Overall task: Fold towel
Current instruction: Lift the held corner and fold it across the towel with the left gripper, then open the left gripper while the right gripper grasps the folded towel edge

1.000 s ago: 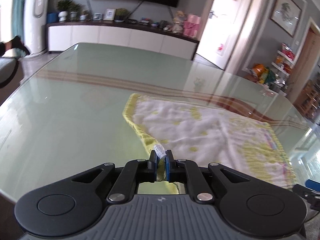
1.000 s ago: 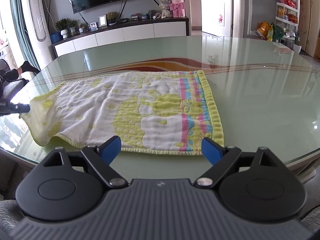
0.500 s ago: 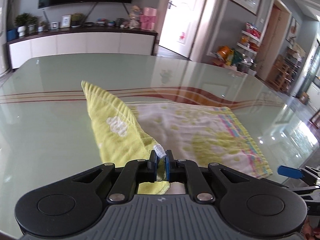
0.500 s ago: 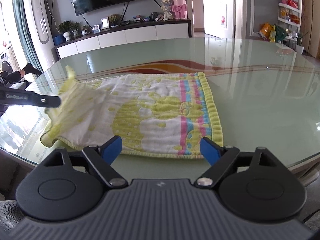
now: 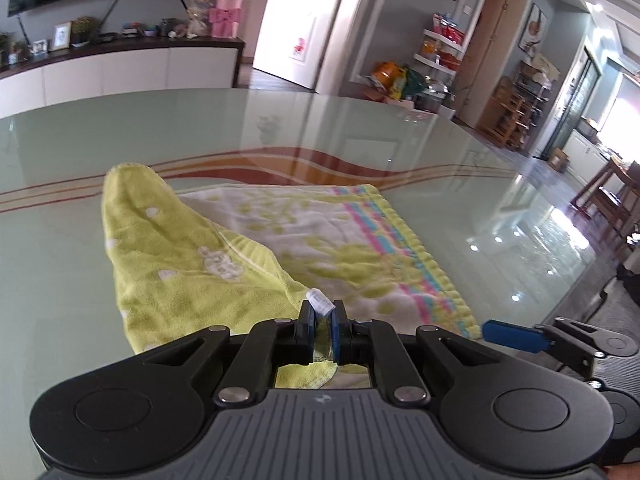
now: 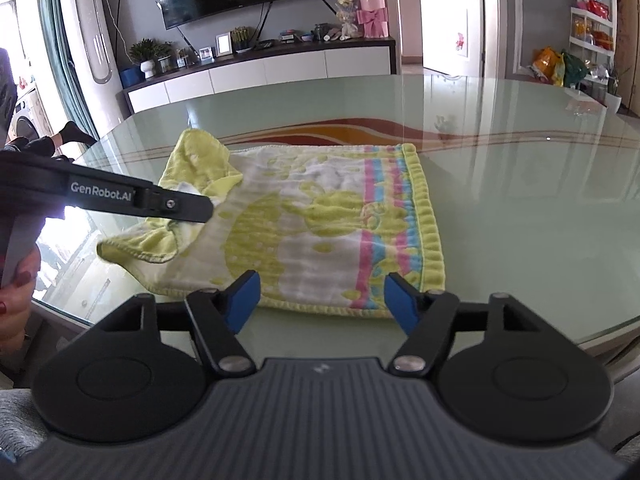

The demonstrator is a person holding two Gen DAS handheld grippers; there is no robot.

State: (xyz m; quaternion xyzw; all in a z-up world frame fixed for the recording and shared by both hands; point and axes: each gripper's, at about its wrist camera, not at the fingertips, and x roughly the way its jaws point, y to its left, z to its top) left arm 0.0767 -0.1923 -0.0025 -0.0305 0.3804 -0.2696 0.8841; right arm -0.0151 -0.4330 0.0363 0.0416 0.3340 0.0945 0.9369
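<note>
Glass table (image 6: 520, 184) carries the towel (image 6: 328, 232) — my left gripper (image 5: 322, 322) clenched on its lifted corner; striped end lies rightward, nearer my right gripper (image 6: 320, 300), fingers spread, empty.

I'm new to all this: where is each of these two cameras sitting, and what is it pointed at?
Left wrist view: sits on the left tool, looking along its shut fingers, which pinch a lifted corner of the towel; the right tool's blue fingertip shows at right.
Right wrist view: sits on the right tool, fingers open, at the near edge of the glass table, facing the TV wall; a hand holds the left tool.
Shared: both see the towel, table, and each other's tool.
</note>
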